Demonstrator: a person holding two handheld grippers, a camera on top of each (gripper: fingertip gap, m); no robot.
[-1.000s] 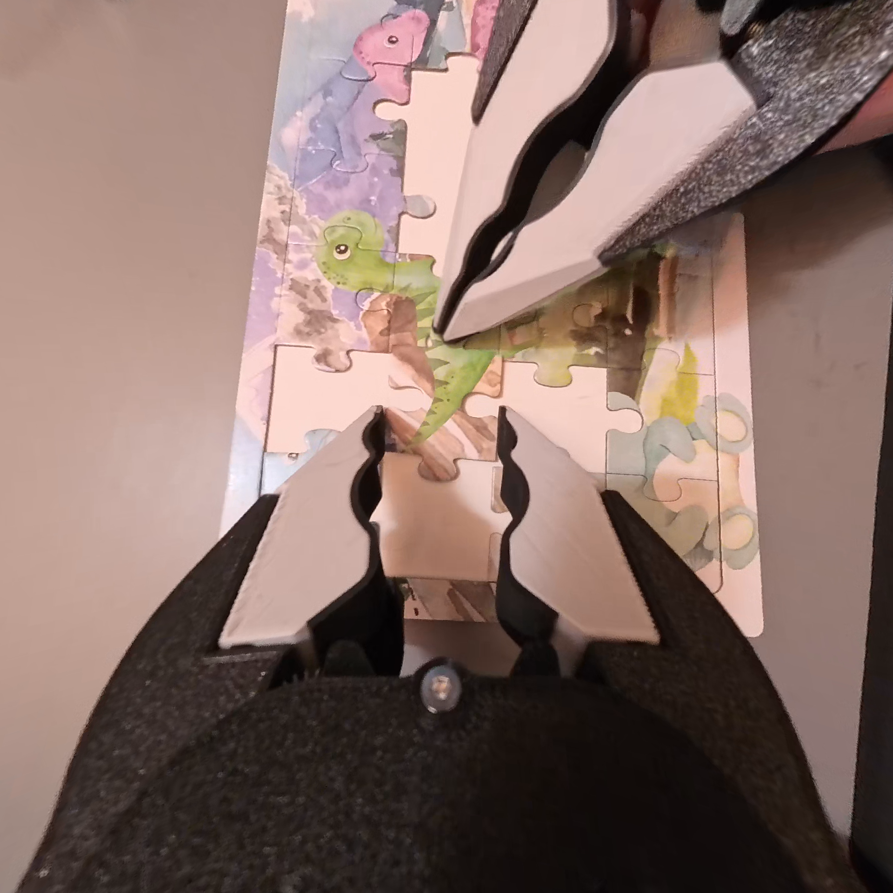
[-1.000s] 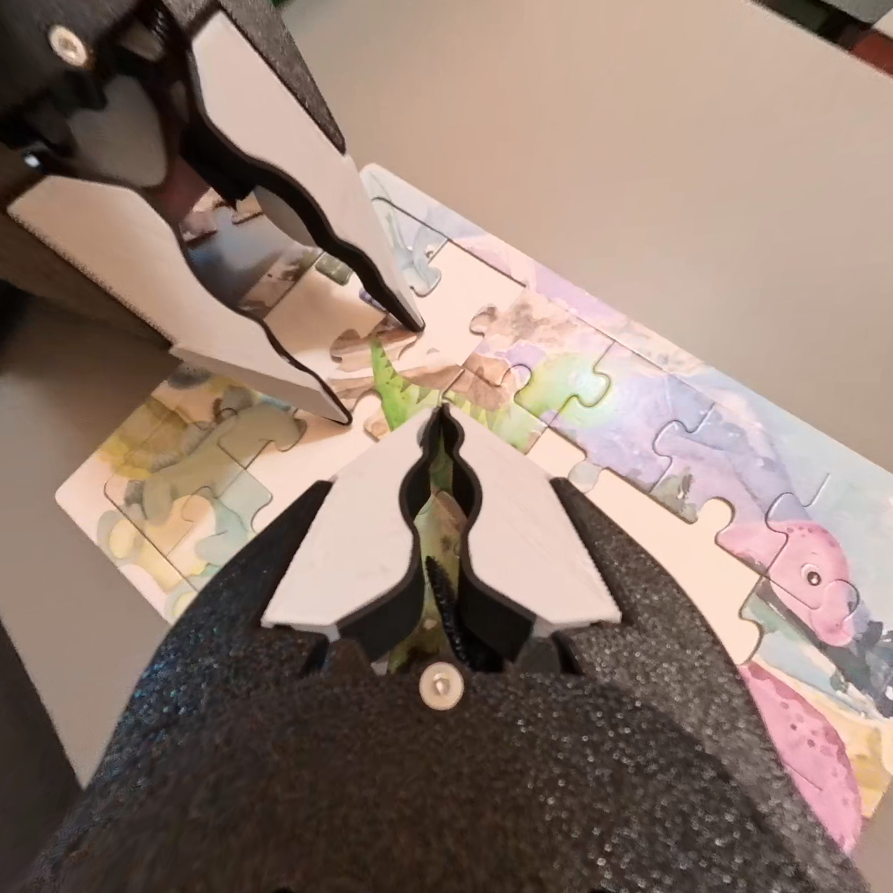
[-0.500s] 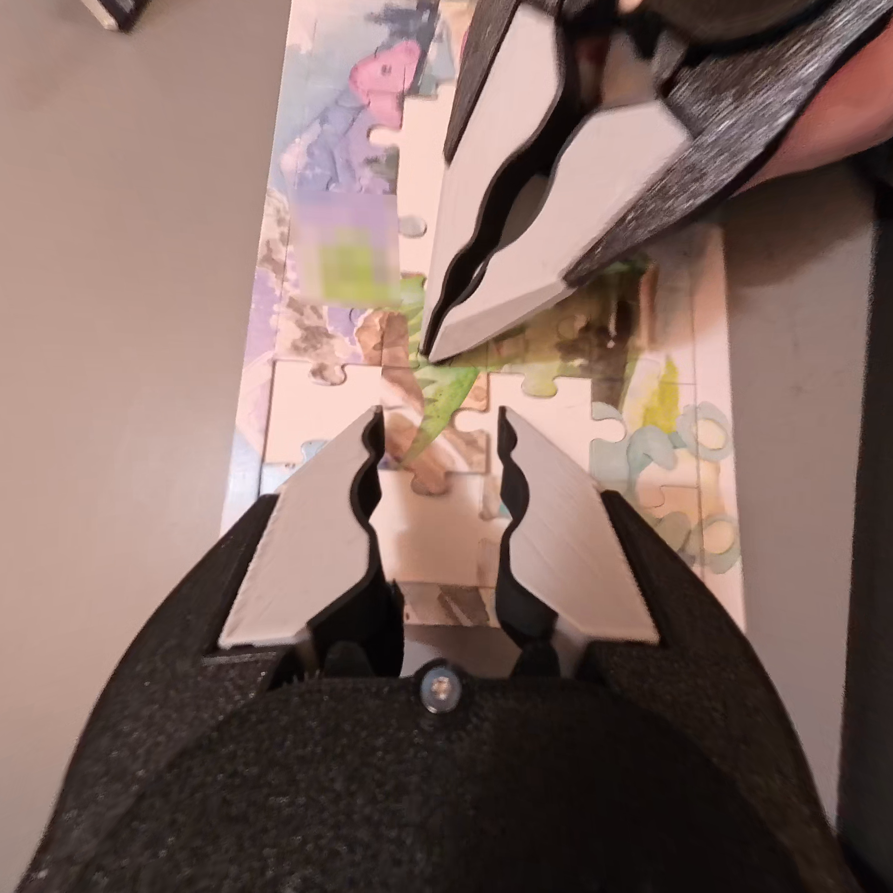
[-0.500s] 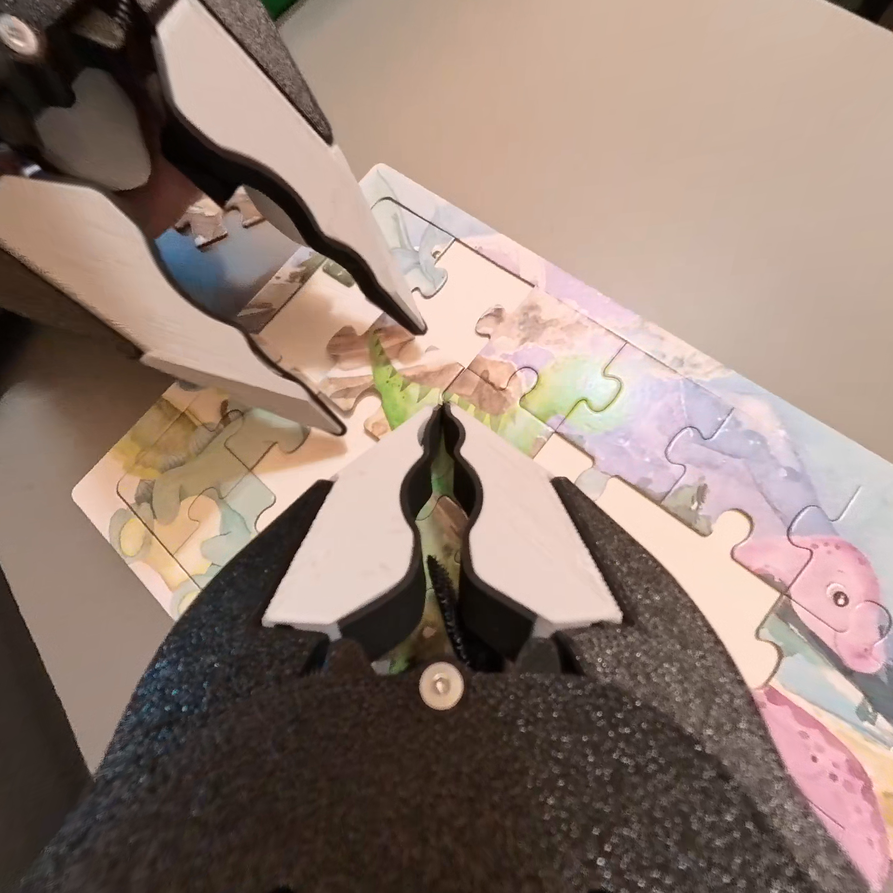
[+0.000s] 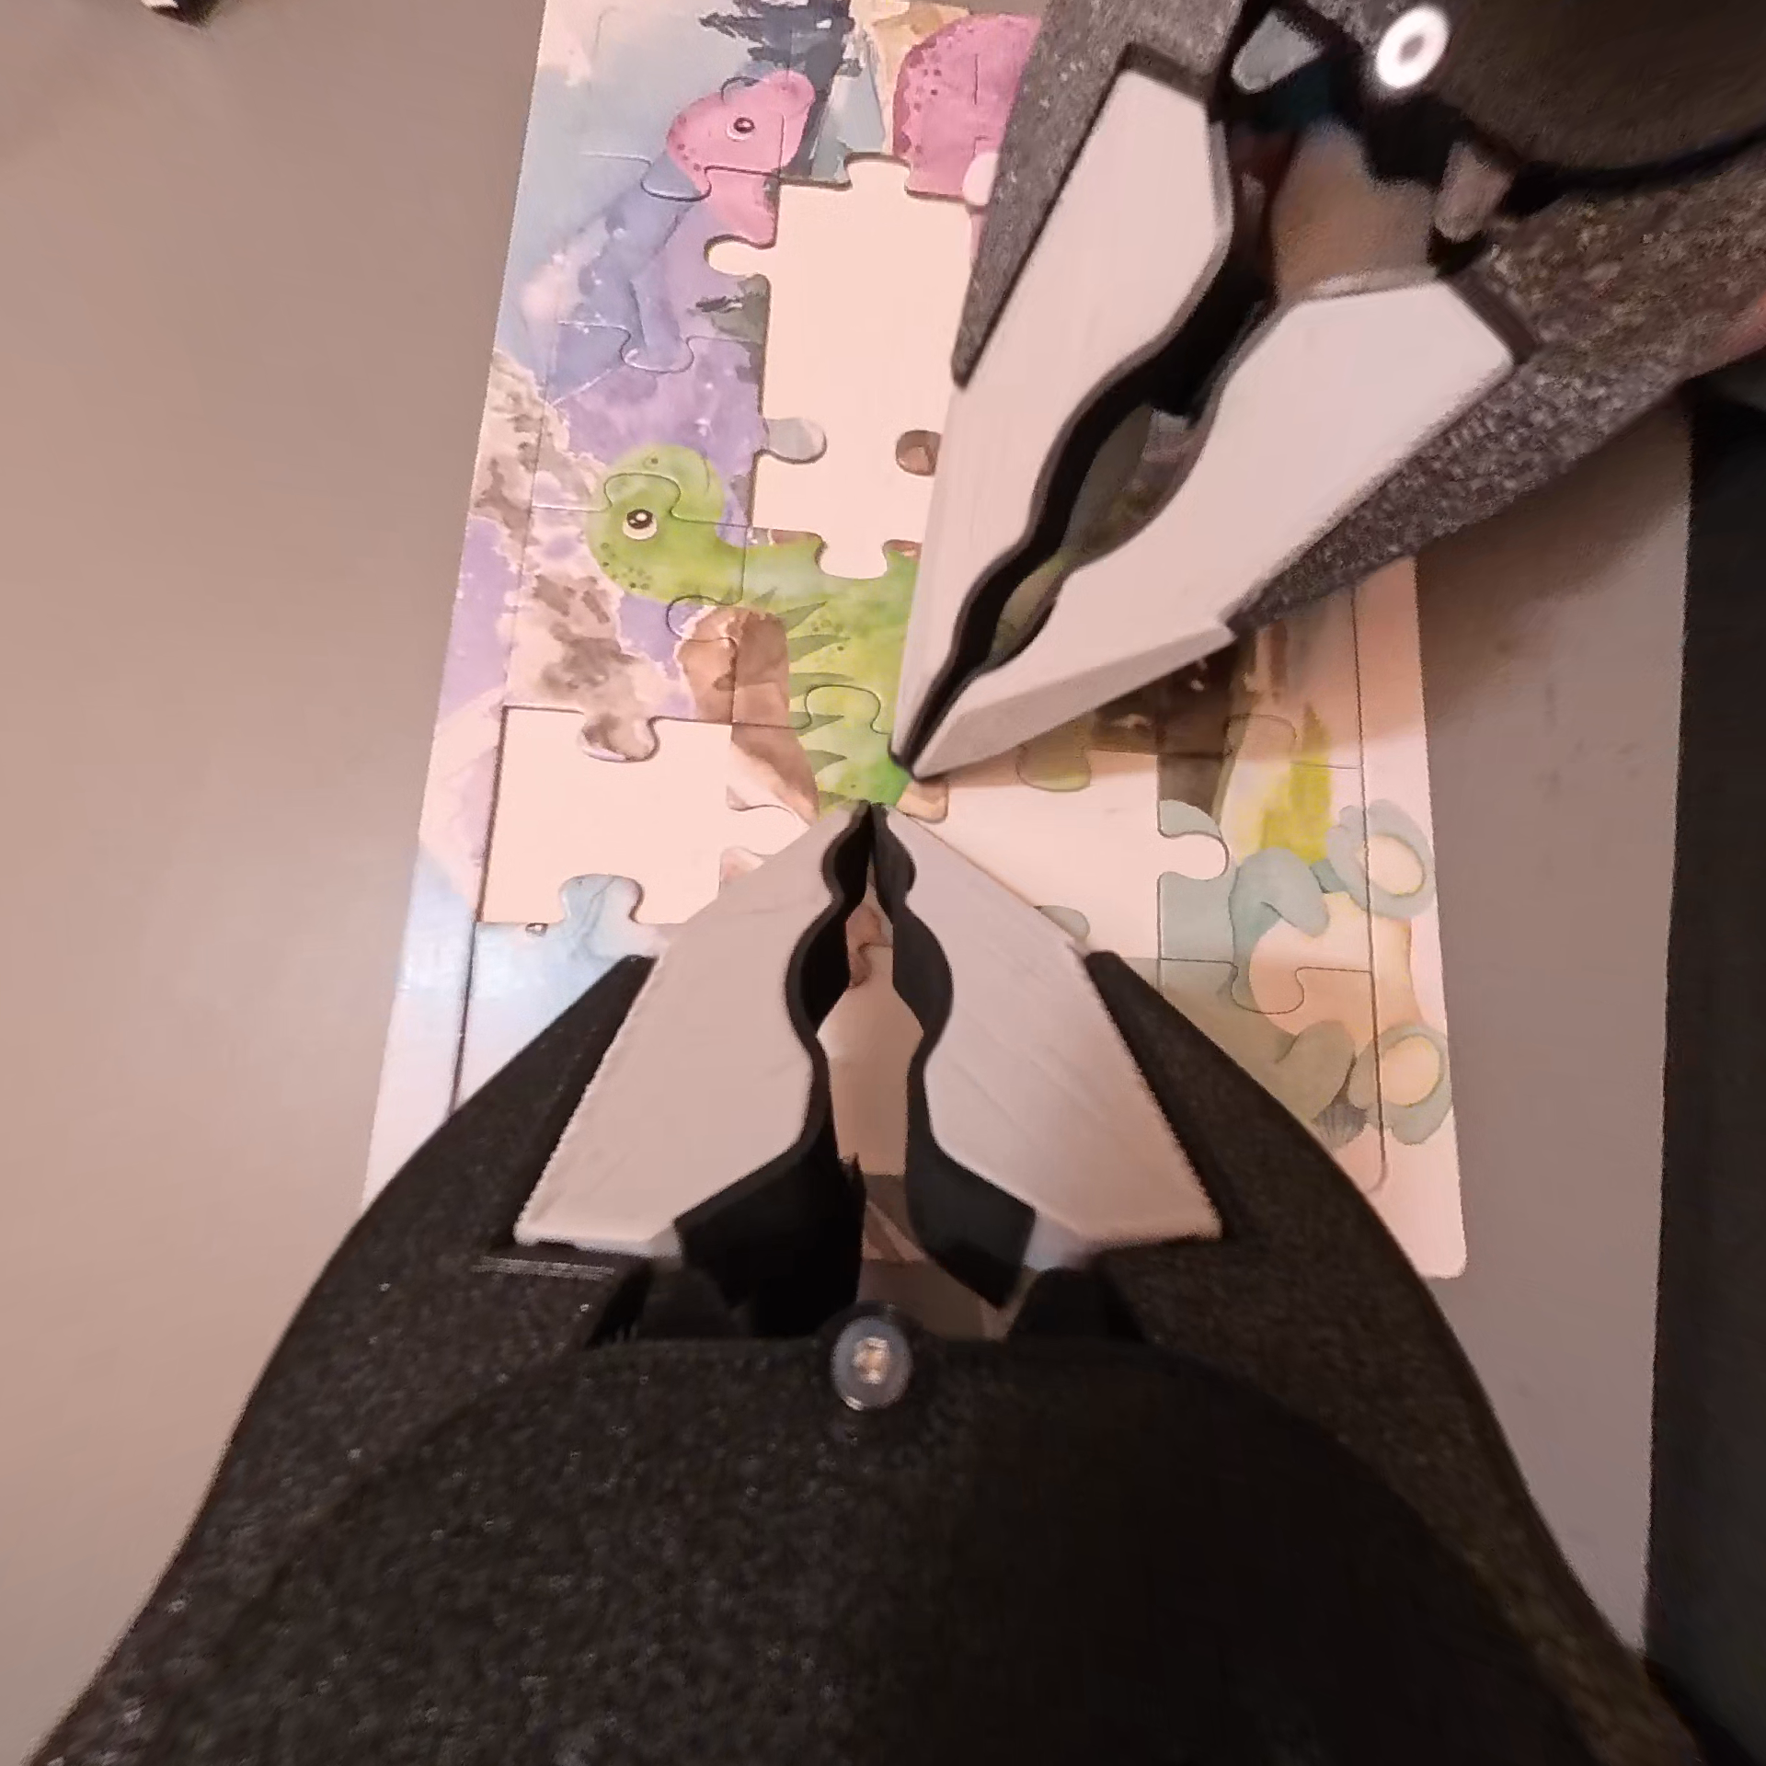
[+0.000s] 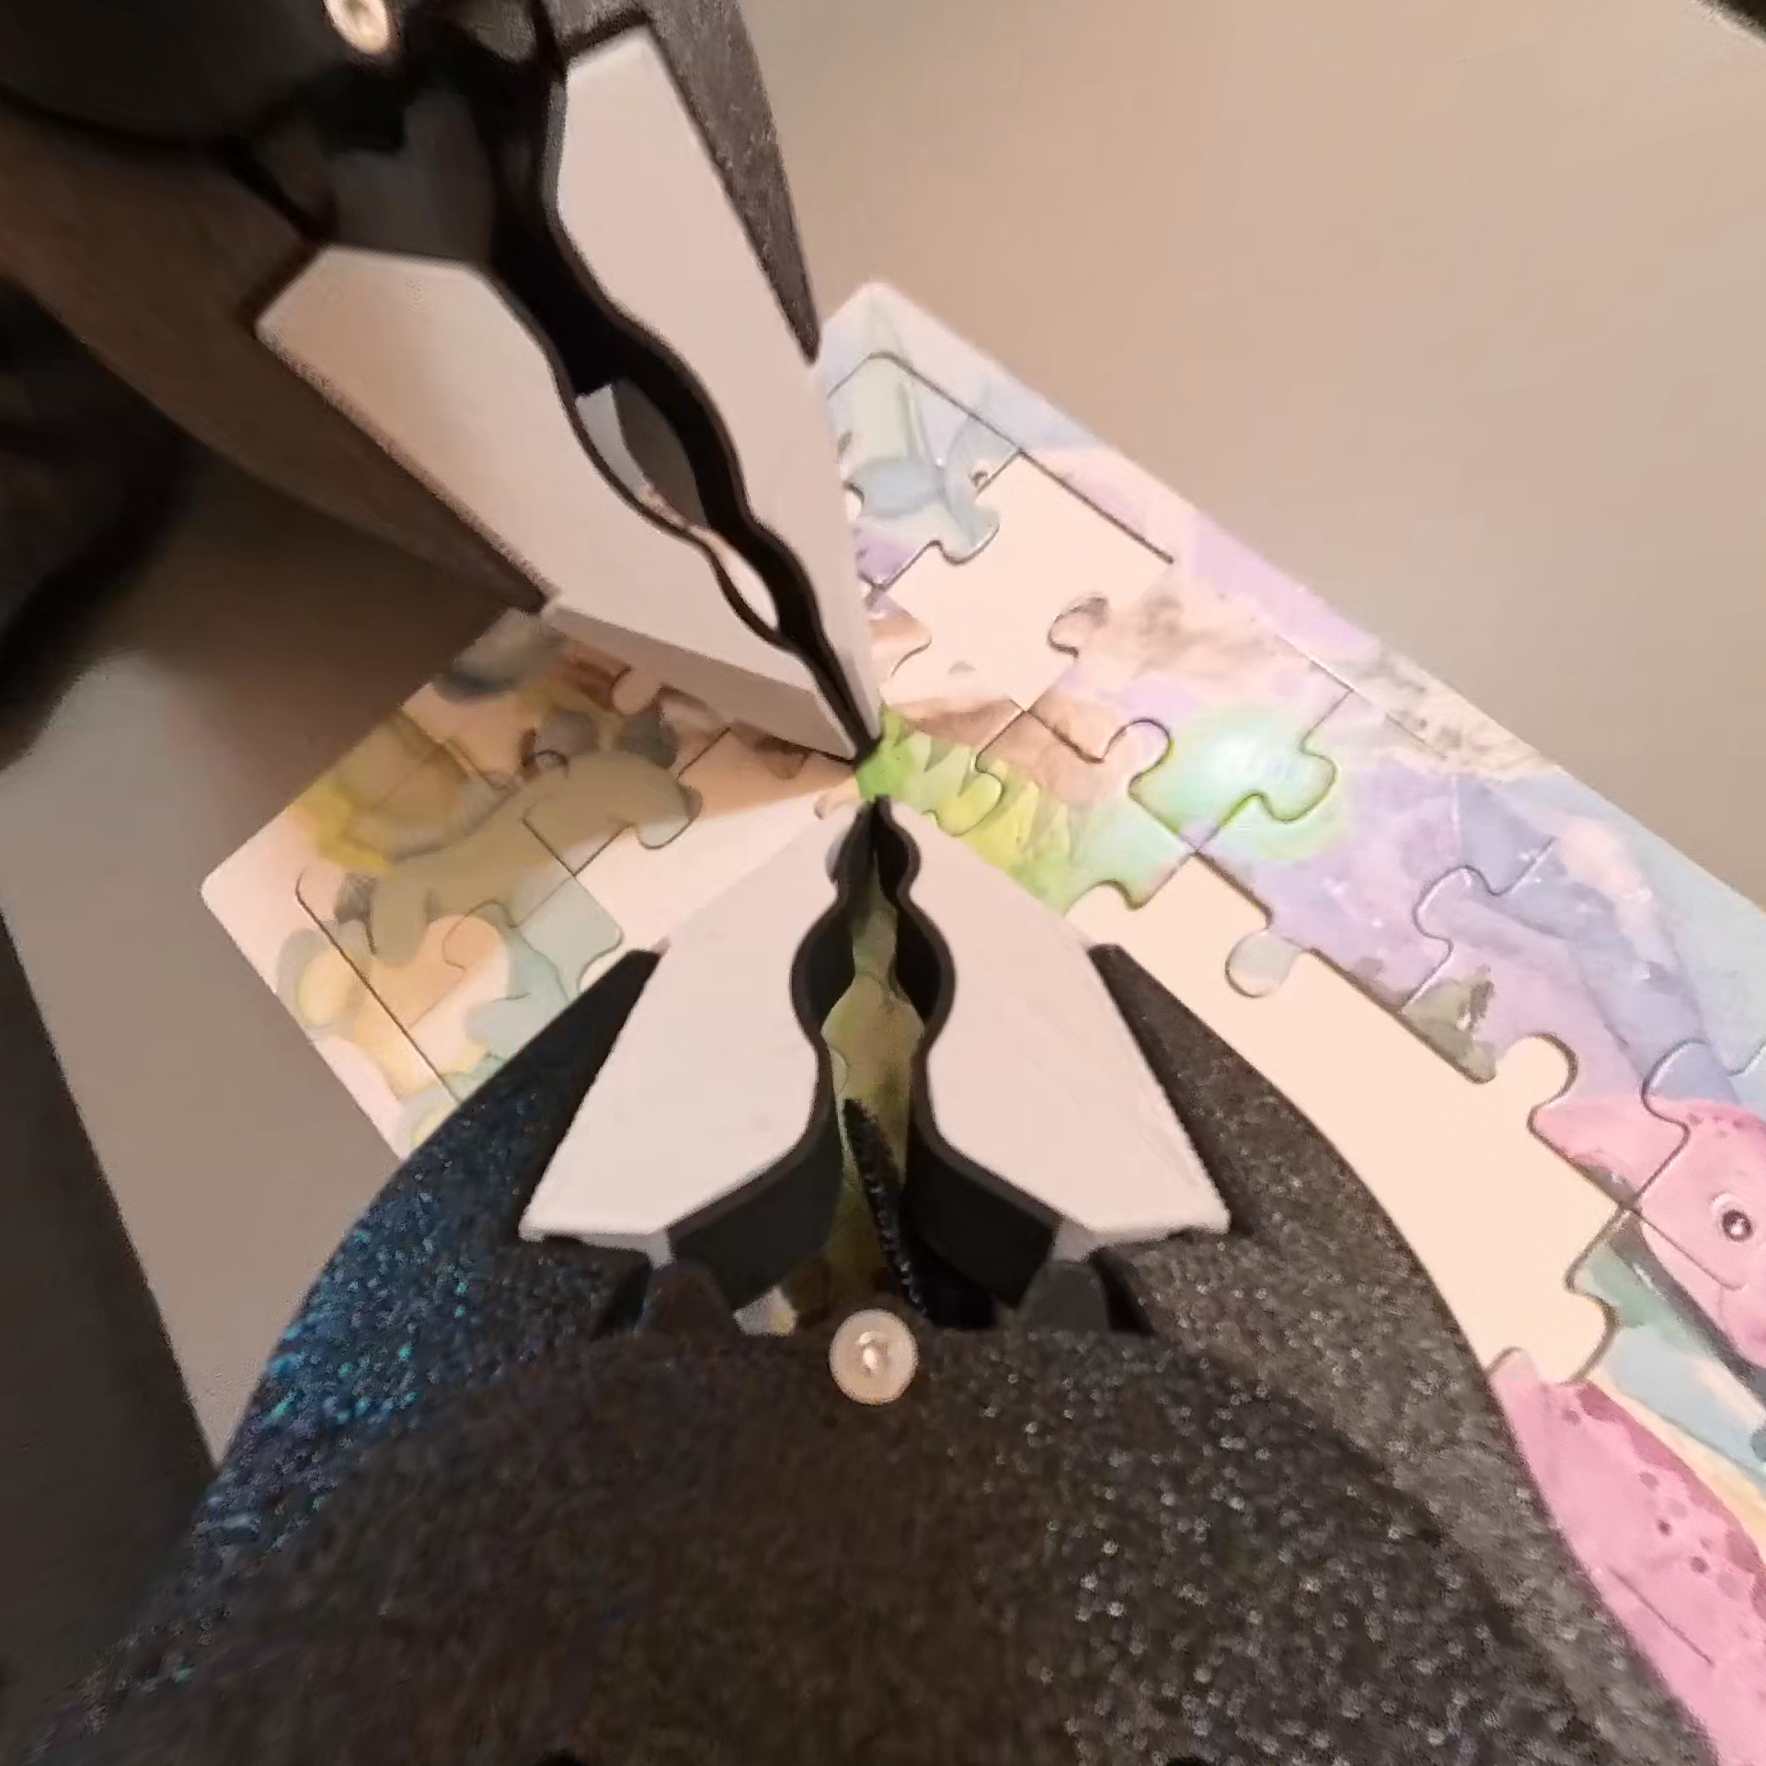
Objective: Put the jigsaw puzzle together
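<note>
I have both grippers pressed together, left gripper [image 5: 872, 812] and right gripper [image 5: 908, 760] tip to tip on the puzzle [image 5: 612, 612]'s green dinosaur [image 5: 669, 545]; nothing visibly pinched.

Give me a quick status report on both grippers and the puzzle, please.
Left gripper shut, right gripper shut, tips together on the green dinosaur piece. Pastel dinosaur jigsaw puzzle part-filled, blank slots open. Nothing obstructing.
</note>
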